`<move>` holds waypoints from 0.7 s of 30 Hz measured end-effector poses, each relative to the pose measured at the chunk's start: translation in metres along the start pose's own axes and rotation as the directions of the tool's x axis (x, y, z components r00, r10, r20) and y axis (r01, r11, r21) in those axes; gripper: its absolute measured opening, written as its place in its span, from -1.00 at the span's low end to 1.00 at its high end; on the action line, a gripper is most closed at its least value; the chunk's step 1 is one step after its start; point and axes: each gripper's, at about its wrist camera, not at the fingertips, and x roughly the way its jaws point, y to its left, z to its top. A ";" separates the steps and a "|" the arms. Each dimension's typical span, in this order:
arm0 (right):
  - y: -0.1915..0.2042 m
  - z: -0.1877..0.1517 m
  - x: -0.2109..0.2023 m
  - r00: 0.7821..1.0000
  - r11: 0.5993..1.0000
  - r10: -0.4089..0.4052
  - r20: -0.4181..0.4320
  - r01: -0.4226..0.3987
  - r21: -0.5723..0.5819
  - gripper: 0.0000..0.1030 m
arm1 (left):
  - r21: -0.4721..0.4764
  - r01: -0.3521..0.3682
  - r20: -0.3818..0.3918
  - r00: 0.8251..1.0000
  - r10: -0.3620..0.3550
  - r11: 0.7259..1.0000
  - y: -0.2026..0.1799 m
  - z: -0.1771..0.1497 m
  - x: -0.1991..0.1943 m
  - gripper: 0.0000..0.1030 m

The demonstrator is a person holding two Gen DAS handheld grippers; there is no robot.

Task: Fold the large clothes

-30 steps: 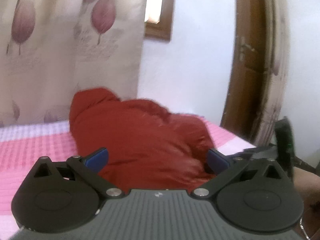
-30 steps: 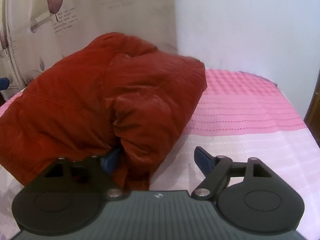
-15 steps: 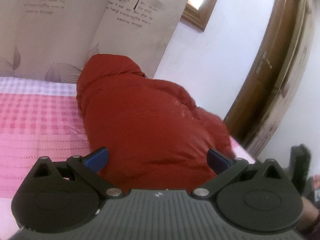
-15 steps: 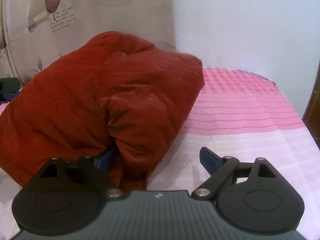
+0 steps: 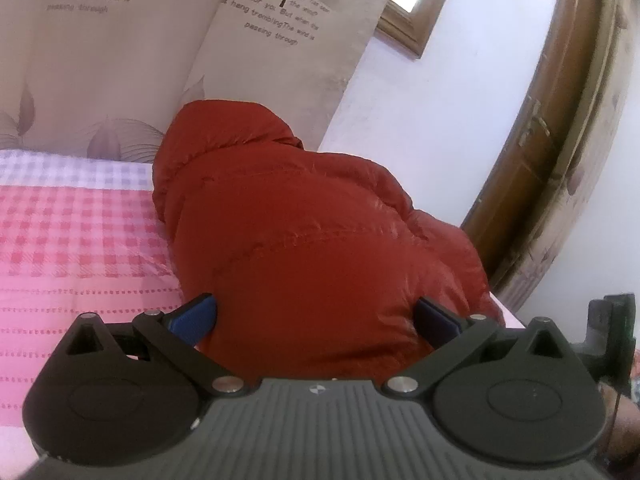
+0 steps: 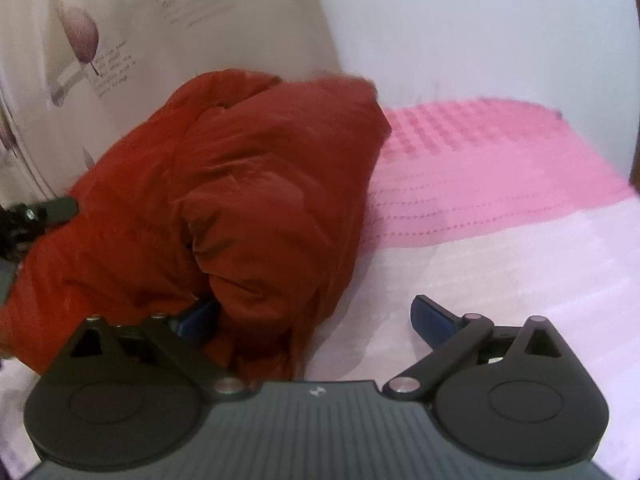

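A puffy rust-red padded jacket lies bundled on a pink bed; it also shows in the right wrist view. My left gripper is open, its blue pads on either side of the jacket's near bulge, which fills the gap between them. My right gripper is open at the jacket's right end: its left pad is tucked under a fold, its right pad over bare bedding. The left gripper's black body shows at the left edge of the right wrist view.
The bed has a pink checked and striped cover, paler near me. A leaf-print curtain hangs behind the jacket. A white wall, a wooden window frame and a brown door stand beyond.
The left gripper has swung left and closer to the jacket, which now bulges between its pads. The right gripper has pushed in, its left pad deeper under the fold. Both stay open.
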 end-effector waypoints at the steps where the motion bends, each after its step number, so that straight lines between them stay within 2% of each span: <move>1: -0.004 0.001 0.000 1.000 1.000 0.019 -0.004 -0.019 0.011 0.97 | 0.000 0.001 0.002 1.000 -0.001 1.000 0.000 0.000 0.000 1.00; 4: -0.019 0.006 -0.001 0.993 0.990 0.115 -0.013 -0.114 0.080 0.97 | -0.019 0.011 -0.002 1.000 -0.011 1.000 0.005 0.000 0.001 1.00; 9: -0.042 0.011 0.002 0.965 0.947 0.261 -0.013 -0.253 0.200 0.98 | -0.030 0.014 -0.004 1.000 -0.014 0.999 0.005 0.000 0.002 1.00; 14: -0.038 0.015 0.025 0.942 0.924 0.329 -0.069 -0.307 0.227 1.00 | -0.035 0.006 -0.003 1.000 -0.006 0.999 0.004 0.000 0.002 1.00; 19: -0.034 0.016 0.041 0.909 0.885 0.412 -0.063 -0.383 0.265 1.00 | -0.049 0.000 0.001 1.000 0.000 0.999 0.007 0.001 -0.007 1.00; 21: -0.037 0.016 0.040 0.895 0.872 0.440 -0.071 -0.408 0.271 1.00 | -0.024 -0.020 0.034 0.999 0.021 1.000 0.008 0.001 -0.017 1.00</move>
